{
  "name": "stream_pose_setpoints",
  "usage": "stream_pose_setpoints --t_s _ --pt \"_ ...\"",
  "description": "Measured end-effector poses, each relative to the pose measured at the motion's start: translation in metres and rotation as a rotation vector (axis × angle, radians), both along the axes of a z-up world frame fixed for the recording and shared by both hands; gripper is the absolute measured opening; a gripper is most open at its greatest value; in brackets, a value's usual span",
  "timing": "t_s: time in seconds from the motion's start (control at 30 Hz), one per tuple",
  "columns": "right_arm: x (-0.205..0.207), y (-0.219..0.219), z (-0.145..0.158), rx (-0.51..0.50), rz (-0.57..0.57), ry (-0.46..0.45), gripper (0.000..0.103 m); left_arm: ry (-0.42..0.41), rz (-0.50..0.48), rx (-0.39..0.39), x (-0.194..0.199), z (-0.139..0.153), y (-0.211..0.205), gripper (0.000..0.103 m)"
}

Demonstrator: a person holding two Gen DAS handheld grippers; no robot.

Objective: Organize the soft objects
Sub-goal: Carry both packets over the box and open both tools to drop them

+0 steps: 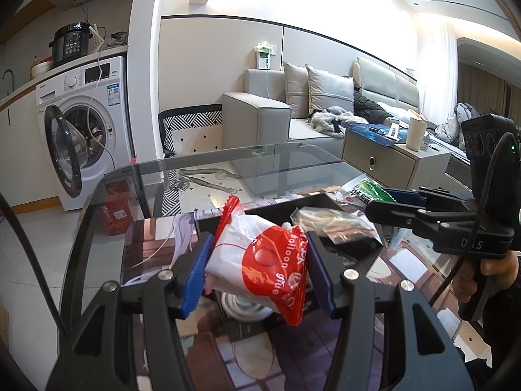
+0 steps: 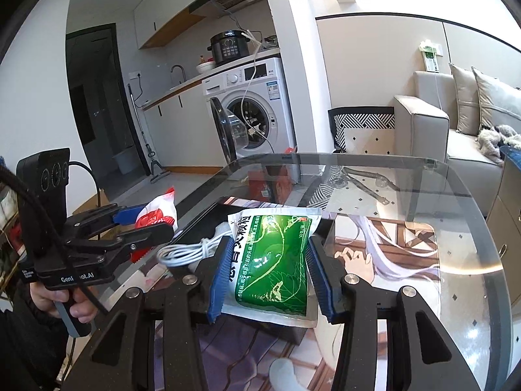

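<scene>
Glass counter [image 2: 423, 176] carries a shallow black tray [image 1: 329, 200]. Left tool [image 1: 257, 272] pinches a red-and-white plastic packet [image 1: 260, 260]; right tool [image 2: 270, 277] clamps a green foil pouch [image 2: 276, 260]. Judged best: lower both level over the tray's middle, releasing only once they rest.

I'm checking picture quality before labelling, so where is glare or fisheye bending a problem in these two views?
Left wrist view: the window is blown out white, and walls bow at the edges; the red-and-white packet in the left gripper stays sharp. Right wrist view: the glass table reflects brightly, and a hot spot washes the green packet.
</scene>
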State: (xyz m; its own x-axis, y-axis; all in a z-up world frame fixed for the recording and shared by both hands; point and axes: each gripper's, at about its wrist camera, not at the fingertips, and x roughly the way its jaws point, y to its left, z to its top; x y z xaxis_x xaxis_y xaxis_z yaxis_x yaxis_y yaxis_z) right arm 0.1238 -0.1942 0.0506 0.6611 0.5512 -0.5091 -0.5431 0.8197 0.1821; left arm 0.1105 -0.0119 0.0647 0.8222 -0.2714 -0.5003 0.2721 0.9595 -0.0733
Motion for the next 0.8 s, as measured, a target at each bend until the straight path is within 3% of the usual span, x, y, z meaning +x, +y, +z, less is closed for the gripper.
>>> stream_pose_setpoints --t_s 0.43,0.8 --pt "0.041 0.042 -0.039 -0.108 0.027 0.092 0.046 0.047 -0.002 0.026 0.036 -0.015 -0.008 0.056" --pt "0.046 0.048 -0.043 -0.177 -0.005 0.039 0.048 0.059 -0.016 0.034 0.042 -0.021 -0.009 0.056"
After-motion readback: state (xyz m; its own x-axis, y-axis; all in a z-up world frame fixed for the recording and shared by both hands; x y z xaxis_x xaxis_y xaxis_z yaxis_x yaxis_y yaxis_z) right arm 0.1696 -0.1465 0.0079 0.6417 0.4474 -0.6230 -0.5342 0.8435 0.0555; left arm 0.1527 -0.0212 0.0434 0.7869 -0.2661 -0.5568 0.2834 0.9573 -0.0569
